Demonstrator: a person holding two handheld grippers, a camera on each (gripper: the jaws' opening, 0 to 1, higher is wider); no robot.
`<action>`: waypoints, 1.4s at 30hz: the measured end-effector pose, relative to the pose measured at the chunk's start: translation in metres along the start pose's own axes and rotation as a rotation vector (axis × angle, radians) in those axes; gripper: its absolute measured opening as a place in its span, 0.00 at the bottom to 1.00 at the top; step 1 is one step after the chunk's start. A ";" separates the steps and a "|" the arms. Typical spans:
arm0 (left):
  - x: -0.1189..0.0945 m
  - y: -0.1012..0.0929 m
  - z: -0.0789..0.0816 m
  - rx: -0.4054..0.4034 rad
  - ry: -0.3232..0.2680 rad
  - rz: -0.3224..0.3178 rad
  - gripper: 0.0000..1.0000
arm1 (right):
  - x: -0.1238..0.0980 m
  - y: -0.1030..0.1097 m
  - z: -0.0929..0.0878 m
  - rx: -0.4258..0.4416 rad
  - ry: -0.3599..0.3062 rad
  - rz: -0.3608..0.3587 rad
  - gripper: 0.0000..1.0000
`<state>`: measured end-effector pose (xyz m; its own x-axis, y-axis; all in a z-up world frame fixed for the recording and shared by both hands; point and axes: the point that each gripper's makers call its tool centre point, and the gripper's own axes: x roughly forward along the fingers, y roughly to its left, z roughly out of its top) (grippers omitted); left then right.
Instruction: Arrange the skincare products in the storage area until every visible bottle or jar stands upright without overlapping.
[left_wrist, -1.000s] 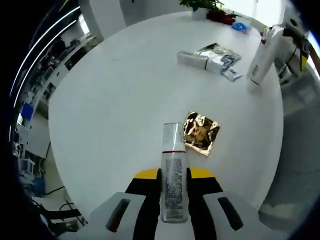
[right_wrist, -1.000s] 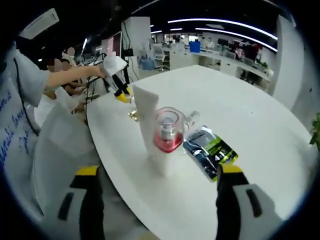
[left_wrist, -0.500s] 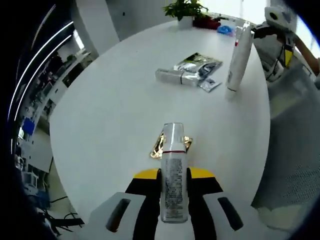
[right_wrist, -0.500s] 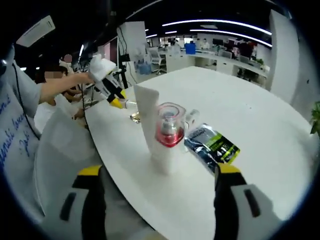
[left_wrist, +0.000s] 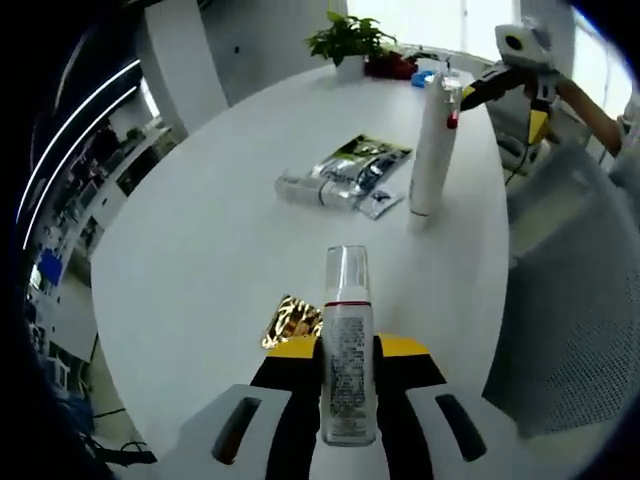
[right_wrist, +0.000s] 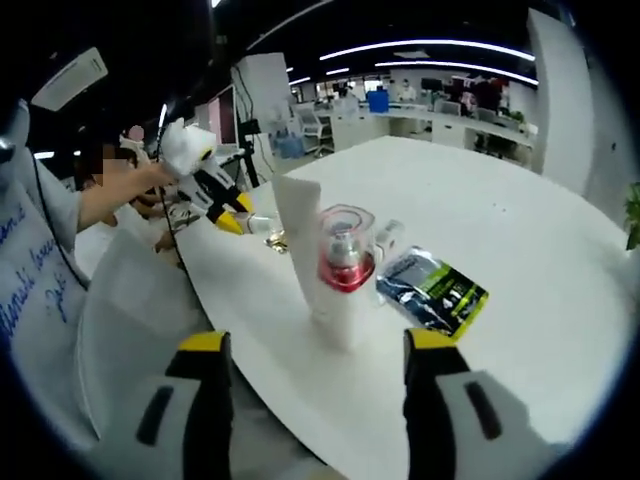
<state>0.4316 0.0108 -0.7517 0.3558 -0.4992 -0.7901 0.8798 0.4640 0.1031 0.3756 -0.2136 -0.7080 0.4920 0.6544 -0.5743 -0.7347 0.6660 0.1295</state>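
Left gripper view: left gripper (left_wrist: 348, 400) is clamped on a clear-capped bottle (left_wrist: 347, 345) over the table (left_wrist: 200, 230). One white tube (left_wrist: 430, 150) stands; another bottle (left_wrist: 310, 189) lies by a sachet (left_wrist: 360, 165). Right gripper (right_wrist: 315, 400) is spread, empty.

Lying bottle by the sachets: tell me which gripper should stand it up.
Right, probably. The right gripper is open and empty, facing the tube with the lying bottle just behind. The left gripper is shut on a clear-capped bottle and sits farther off across the table.
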 end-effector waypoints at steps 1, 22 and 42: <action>0.000 -0.003 0.002 0.007 -0.003 -0.005 0.16 | 0.000 0.000 0.000 0.009 -0.005 0.003 0.68; 0.000 -0.065 0.038 0.039 -0.135 -0.102 0.16 | 0.009 0.021 -0.007 0.147 -0.080 0.097 0.45; 0.006 -0.112 0.073 -0.002 -0.269 -0.200 0.16 | 0.020 0.031 -0.002 0.410 -0.214 0.217 0.41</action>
<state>0.3585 -0.0978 -0.7236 0.2466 -0.7559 -0.6065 0.9402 0.3384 -0.0394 0.3619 -0.1804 -0.7172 0.4646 0.8234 -0.3258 -0.6081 0.5642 0.5585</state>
